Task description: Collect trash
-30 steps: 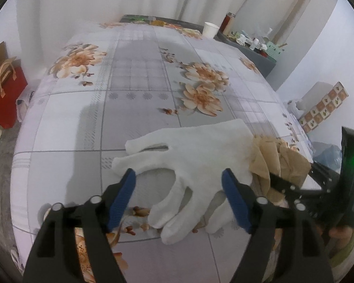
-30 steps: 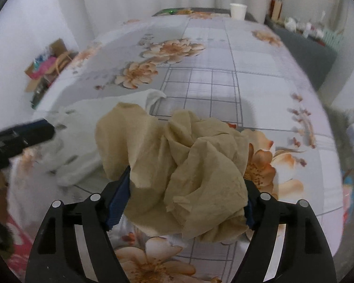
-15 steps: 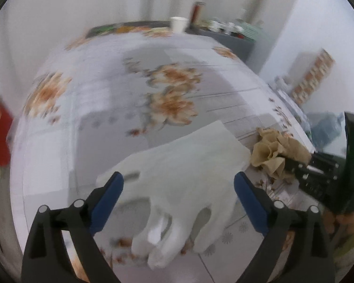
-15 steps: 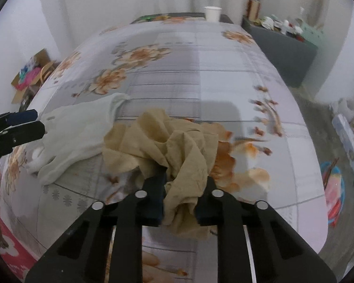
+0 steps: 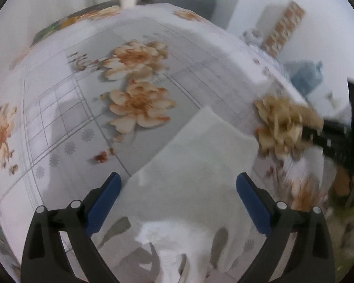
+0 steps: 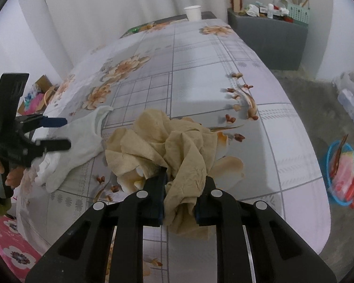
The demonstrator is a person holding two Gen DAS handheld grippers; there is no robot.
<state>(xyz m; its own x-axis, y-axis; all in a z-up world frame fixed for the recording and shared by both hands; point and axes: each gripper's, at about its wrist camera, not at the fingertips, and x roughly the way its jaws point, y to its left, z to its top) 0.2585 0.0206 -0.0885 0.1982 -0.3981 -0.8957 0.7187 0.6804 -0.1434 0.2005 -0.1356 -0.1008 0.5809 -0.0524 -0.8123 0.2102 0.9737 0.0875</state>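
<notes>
A crumpled tan paper towel is clamped between the fingers of my right gripper, which is shut on it just above the floral tablecloth. The towel also shows at the right of the left wrist view. A white glove lies flat on the table, and my left gripper is open with its blue pads either side of the glove's palm. In the right wrist view the glove lies left of the towel with the left gripper over it.
A white paper cup stands at the table's far end. A grey cabinet with clutter is at back right. A blue bowl with red items sits on the floor at right. Boxes and a pink bag are on the left floor.
My right gripper has shut on the tan paper towel and drawn it right, away from the glove. My left gripper has moved forward over the glove, still open.
</notes>
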